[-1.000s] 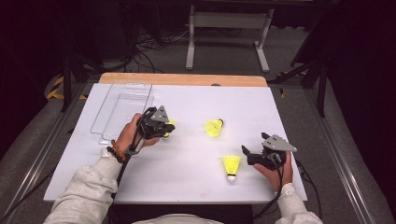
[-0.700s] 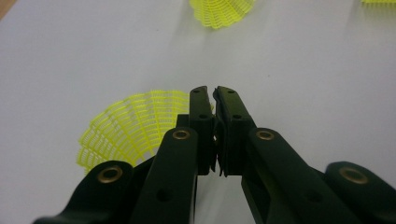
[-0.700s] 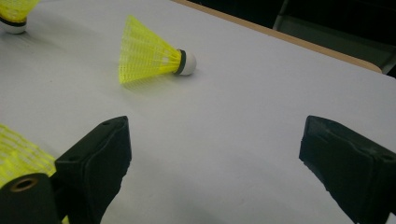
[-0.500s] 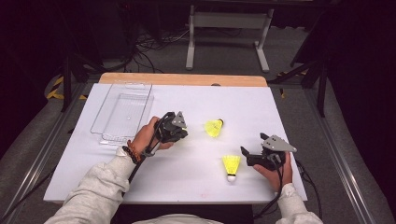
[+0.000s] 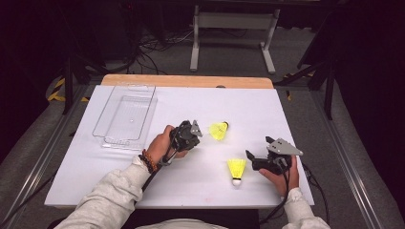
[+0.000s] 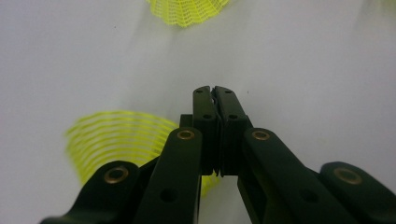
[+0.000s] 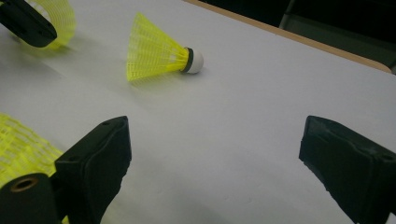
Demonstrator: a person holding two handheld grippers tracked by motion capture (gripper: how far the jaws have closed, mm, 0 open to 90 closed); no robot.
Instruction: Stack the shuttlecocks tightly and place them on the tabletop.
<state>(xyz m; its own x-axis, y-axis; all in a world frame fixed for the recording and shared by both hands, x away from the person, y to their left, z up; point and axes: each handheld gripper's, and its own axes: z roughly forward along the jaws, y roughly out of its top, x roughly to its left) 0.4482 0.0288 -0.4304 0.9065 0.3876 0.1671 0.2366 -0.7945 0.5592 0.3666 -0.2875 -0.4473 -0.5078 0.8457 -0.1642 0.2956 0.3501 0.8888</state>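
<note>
Yellow mesh-skirted shuttlecock [image 5: 218, 130], white rounded cork, matte black left tongs [image 5: 195, 141] closed

Bright, evenly lit table [image 5: 143, 191] — dark surroundings, soft shadows, close-ups slightly blurred.

two shuttlecocks [image 5: 219, 130] [image 5: 236, 170] lie right of the tray [image 5: 125, 117] on the table [image 5: 248, 107].

Light grey sleeves, beaded bracelet [image 5: 147, 161] at left wrist, black tools with brass-coloured rivets, grey three-cornered plates, trailing black cables
</note>
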